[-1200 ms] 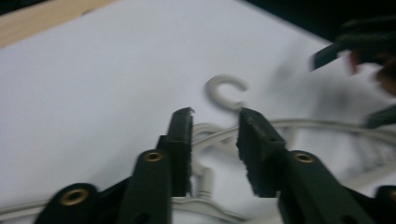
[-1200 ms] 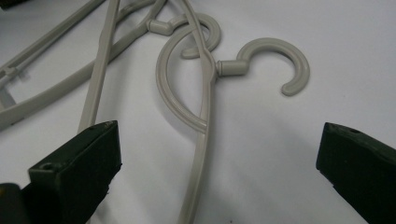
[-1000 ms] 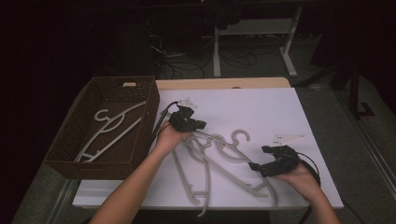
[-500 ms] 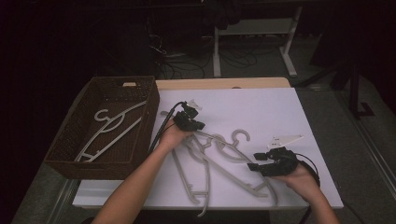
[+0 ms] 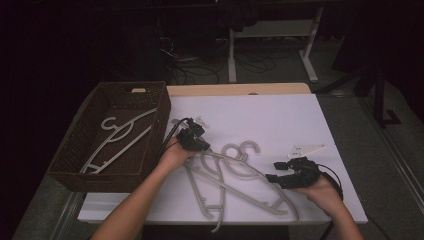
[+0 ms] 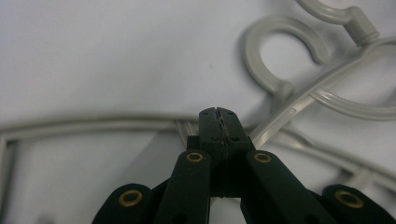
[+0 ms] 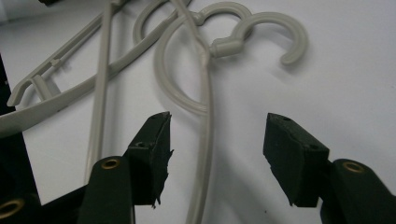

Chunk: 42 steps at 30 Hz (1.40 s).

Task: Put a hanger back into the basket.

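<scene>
Several grey plastic hangers [image 5: 235, 175] lie tangled on the white tabletop [image 5: 280, 115]. My left gripper [image 5: 202, 146] rests at the pile's left end. In the left gripper view it [image 6: 218, 114] is shut, tips pressed together with nothing between them, just above a hanger bar [image 6: 93, 123]. My right gripper [image 5: 275, 177] sits at the pile's right side. Its jaws [image 7: 217, 128] stand apart and have just been opening. A thin hanger arm [image 7: 204, 140] runs between the pads untouched, and two hooks [image 7: 261, 28] lie just beyond.
A dark wicker basket [image 5: 107, 179] stands at the table's left with two pale hangers [image 5: 117, 140] inside. A wooden strip [image 5: 235, 89] edges the table's far side. Beyond it are dark floor, cables and a desk frame [image 5: 270, 45].
My left hand has drawn back toward the near side and sunk onto the left end of the hanger pile. The right hand has stayed where it was.
</scene>
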Each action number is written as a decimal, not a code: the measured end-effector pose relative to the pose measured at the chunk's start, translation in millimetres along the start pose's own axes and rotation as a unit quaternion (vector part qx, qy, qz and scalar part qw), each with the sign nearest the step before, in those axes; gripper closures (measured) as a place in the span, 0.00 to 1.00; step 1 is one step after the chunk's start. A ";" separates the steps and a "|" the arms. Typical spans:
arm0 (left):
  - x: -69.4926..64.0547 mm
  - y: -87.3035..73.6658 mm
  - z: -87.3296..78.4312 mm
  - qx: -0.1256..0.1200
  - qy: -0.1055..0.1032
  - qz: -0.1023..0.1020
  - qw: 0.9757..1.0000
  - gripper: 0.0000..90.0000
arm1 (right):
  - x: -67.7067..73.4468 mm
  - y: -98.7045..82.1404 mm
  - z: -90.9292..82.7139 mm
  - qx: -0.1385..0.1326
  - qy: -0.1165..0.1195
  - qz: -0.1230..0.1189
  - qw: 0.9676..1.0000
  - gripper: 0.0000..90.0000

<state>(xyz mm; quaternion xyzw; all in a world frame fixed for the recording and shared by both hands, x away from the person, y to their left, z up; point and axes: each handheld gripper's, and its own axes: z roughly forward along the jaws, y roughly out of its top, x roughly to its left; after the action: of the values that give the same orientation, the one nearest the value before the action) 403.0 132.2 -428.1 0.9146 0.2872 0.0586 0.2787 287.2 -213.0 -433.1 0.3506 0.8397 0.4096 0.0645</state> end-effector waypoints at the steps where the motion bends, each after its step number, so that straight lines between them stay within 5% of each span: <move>1: -2.6 -3.8 -1.4 0.003 0.000 0.001 1.000 1.00 | 0.1 0.0 0.0 0.000 -0.001 0.000 1.000 0.45; 5: -11.1 -17.5 -8.3 0.005 -0.004 0.004 1.000 1.00 | -0.1 0.2 -0.5 -0.001 -0.002 0.001 1.000 0.44; 9: -13.7 -22.8 -16.4 -0.024 -0.005 0.006 1.000 0.92 | -0.7 0.4 -0.7 -0.005 -0.003 0.001 1.000 0.44; 14: -18.0 -22.5 -22.2 -0.072 -0.052 0.017 0.996 0.73 | -0.3 0.4 -1.7 -0.008 -0.003 0.002 1.000 0.43; 18: -22.8 -20.8 -15.9 -0.068 -0.078 0.035 0.994 0.59 | -1.1 0.2 -2.0 -0.010 -0.003 0.004 1.000 0.43; 27: -32.0 -19.3 4.3 -0.021 -0.066 0.086 0.994 0.65 | -1.8 0.2 -1.8 -0.011 -0.003 0.004 1.000 0.42; 34: -33.9 -16.6 7.0 -0.013 -0.057 0.106 0.993 0.70 | -2.9 -0.6 -2.3 -0.012 -0.003 0.007 1.000 0.42; 37: -36.9 -14.3 10.6 -0.002 -0.034 0.123 0.992 0.73 | -2.6 -0.6 -2.5 -0.012 -0.003 0.007 1.000 0.42; 42: -36.9 -14.0 11.8 -0.001 -0.044 0.128 0.991 0.80 | -2.7 -1.0 -2.5 -0.012 -0.003 0.006 1.000 0.42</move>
<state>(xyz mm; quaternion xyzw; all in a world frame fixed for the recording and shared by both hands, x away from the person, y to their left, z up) 368.7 115.6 -443.6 0.9454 0.1550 0.0539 0.2817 287.7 -216.8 -432.7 0.3563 0.8325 0.4187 0.0685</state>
